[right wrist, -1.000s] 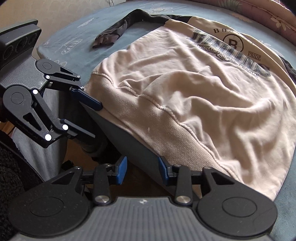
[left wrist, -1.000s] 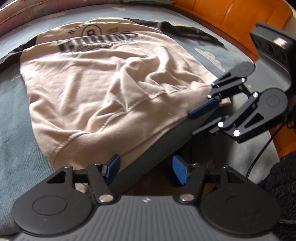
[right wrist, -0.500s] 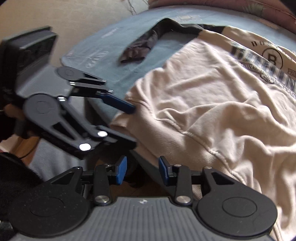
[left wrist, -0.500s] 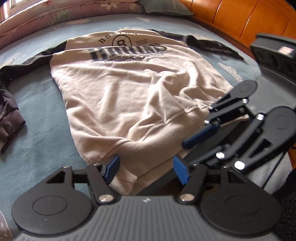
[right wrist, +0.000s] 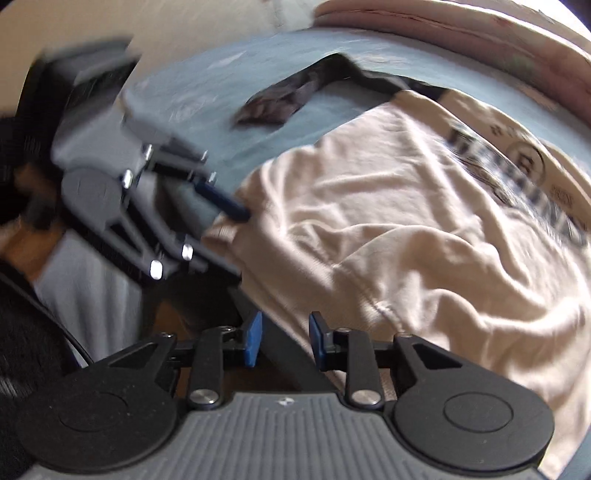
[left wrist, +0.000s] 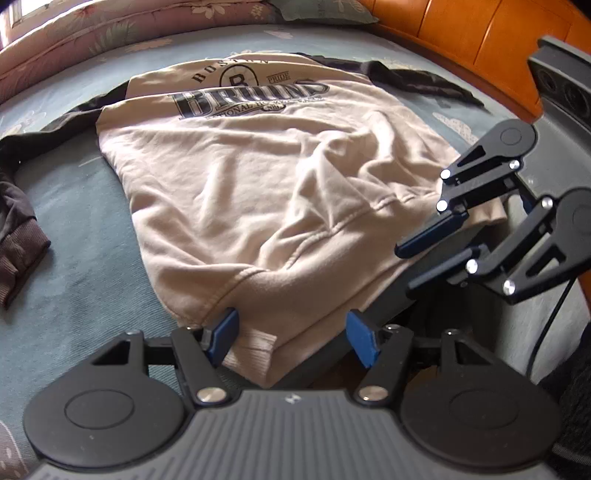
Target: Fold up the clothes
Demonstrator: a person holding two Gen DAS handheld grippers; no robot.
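A beige sweatshirt (left wrist: 258, 177) with a dark printed logo and dark sleeves lies flat on the blue sheet (left wrist: 74, 277), its hem toward me. My left gripper (left wrist: 293, 338) is open at the hem's left corner, with the ribbed band between its blue pads. In the blurred right wrist view, one finger (right wrist: 221, 201) of that gripper rests at the corner of the sweatshirt (right wrist: 406, 221). My right gripper (right wrist: 285, 339) sits at the hem's other end. Its jaws are closing, with the dark bed edge and a sliver of hem between them. Its upper finger (left wrist: 428, 236) lies over the hem.
One dark sleeve (left wrist: 18, 229) is bunched on the sheet at the left, the other sleeve (left wrist: 417, 81) stretches toward the orange wooden bed frame (left wrist: 480, 33). A floral quilt (left wrist: 92, 33) runs along the far side. A black cable (left wrist: 546, 332) hangs below the right gripper.
The left wrist view has tilted up to show the whole sweatshirt, and the hem now lies between the left pads. The right gripper has rolled and shifted along the hem, its jaws narrower.
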